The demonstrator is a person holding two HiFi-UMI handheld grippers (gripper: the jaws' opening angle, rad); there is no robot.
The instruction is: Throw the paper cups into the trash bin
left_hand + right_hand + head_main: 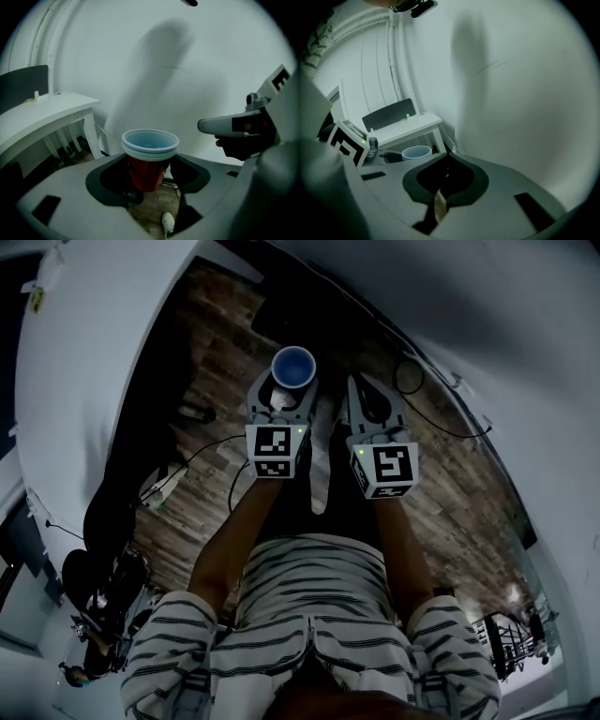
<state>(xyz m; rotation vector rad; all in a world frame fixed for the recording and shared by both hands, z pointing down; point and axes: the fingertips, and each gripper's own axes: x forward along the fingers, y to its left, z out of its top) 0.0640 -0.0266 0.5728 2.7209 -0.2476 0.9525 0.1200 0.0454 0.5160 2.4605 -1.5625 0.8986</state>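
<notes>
Left hand-held gripper (pixel 148 171) clamped on red paper cups (pixel 150 143) (stacked, pale rims, upright). Right hand-held gripper (pixel 447 157) jaws together, empty, just beside left, above wood floor (pixel 211 357).

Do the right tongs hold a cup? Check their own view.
No, the right tongs are shut on nothing; the stacked cups sit in the left tongs.

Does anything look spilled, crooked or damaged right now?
Nothing stands out. The stacked cups sit upright in the left gripper, undented, with no spill showing. The right gripper is shut and empty.
</notes>
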